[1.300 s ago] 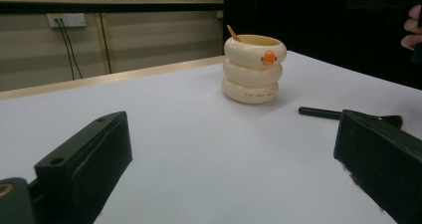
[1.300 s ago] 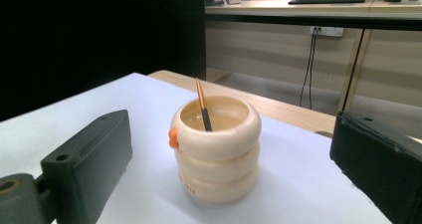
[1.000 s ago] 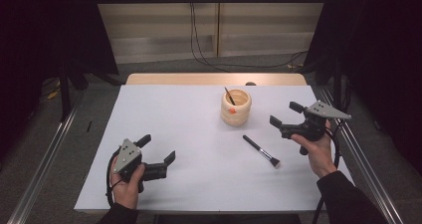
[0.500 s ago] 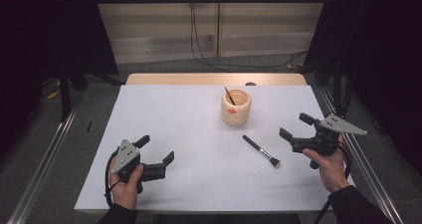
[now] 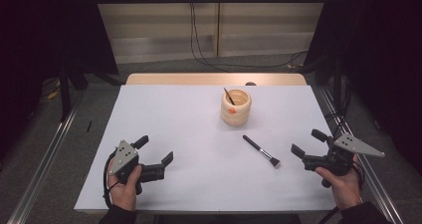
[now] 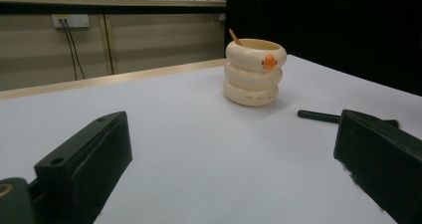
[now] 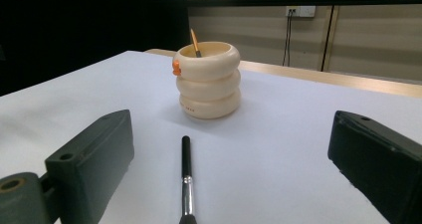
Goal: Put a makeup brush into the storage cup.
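A cream ringed cup with an orange duck bill stands at the table's middle back, a thin stick leaning inside it. A black-handled brush lies flat on the white table in front of the cup. My right gripper rests near the right edge, open and holding nothing, its jaws pointing at the brush and the cup. At the front left my left gripper is open too, with nothing in it, facing the cup and the brush handle.
The white table top ends in a wooden strip at the back. Metal rails run along both sides. Cables hang down the wall behind. Dark curtains flank the space.
My right gripper has drawn back toward the front right and sunk to the table, away from the brush. My left gripper has stayed put.
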Demonstrator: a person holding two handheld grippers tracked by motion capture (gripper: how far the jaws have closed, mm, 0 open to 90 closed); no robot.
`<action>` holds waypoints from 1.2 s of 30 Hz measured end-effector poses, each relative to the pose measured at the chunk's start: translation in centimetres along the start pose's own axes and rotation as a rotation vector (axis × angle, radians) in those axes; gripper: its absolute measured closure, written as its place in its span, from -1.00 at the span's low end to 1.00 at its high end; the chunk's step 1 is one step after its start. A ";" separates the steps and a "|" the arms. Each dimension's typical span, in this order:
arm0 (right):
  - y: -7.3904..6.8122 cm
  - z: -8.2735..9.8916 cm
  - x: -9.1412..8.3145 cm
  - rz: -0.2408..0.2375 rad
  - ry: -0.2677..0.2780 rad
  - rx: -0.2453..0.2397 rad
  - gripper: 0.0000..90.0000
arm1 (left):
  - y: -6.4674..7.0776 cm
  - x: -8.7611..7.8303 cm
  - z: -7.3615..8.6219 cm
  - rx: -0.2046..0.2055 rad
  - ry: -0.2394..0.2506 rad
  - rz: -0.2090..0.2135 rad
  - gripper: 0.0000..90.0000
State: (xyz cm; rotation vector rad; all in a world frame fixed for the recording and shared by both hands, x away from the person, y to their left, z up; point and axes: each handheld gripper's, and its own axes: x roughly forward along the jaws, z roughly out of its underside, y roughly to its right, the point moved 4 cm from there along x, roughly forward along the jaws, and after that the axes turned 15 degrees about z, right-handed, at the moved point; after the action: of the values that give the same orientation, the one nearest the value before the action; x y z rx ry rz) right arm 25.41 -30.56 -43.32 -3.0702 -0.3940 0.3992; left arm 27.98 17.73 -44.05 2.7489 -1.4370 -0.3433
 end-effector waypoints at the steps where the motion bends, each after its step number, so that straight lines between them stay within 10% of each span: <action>1: 0.0 0.2 -0.2 -0.003 -0.006 0.001 -0.91 | 0.1 0.0 0.0 -0.003 0.006 0.003 -0.97; 36: -0.5 -1.5 1.4 -0.051 0.011 -0.017 -0.83 | 0.2 0.2 0.1 0.011 -0.013 0.015 -0.97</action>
State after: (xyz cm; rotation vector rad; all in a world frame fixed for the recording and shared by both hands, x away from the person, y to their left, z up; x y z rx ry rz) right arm 26.97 -29.74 -42.24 -3.0704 -0.4764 0.3792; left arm 27.87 17.46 -44.17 2.7480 -1.4668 -0.3538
